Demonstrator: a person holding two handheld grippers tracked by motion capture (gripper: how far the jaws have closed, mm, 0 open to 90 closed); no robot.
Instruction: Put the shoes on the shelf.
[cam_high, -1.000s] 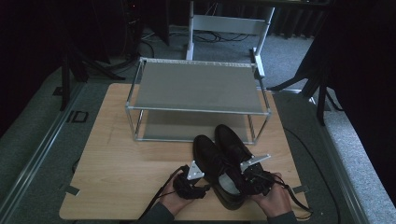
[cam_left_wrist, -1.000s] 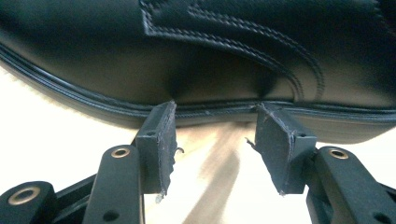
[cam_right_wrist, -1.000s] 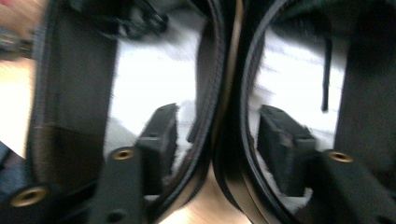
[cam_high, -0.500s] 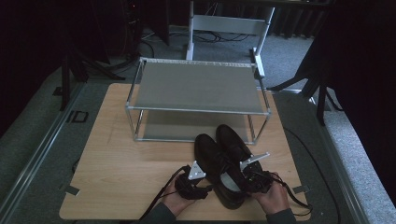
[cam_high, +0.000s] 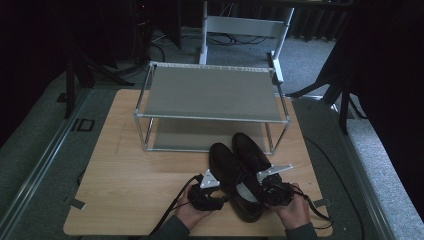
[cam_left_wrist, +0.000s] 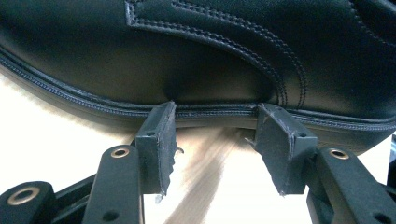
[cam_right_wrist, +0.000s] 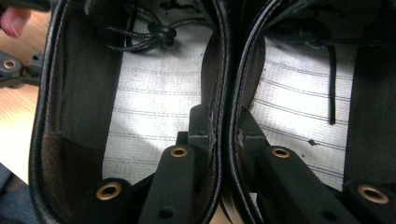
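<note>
Right gripper (cam_high: 265, 187), high view: at the heel end of a pair of black shoes (cam_high: 240, 172), held by the person's right hand (cam_high: 292, 207) at about 5 o'clock on the tabletop (cam_high: 125, 185). The right gripper view adds what the high view cannot: the right gripper (cam_right_wrist: 222, 126) has one jaw inside each shoe opening and is closed on the two adjoining inner collars, pinching the shoes (cam_right_wrist: 224, 70) together. Striped pale insoles (cam_right_wrist: 154, 107) and loose laces (cam_right_wrist: 144, 32) visible there.

Left gripper (cam_high: 212, 187), high view: at the left flank of the left shoe, in the left hand (cam_high: 187, 212). The left gripper view shows the left gripper (cam_left_wrist: 215, 112) spread wide, both jaw tips touching the shoe's sole seam (cam_left_wrist: 215, 112); nothing is between the jaws.

Shoes lie side by side, touching, near the front edge of the tabletop, slightly right of centre. Long axis runs roughly 11 to 5 o'clock; toes point toward 11–12 o'clock, at the two-tier shoe rack (cam_high: 212, 95). Right toe is near the rack's lower shelf; contact cannot be told.
</note>
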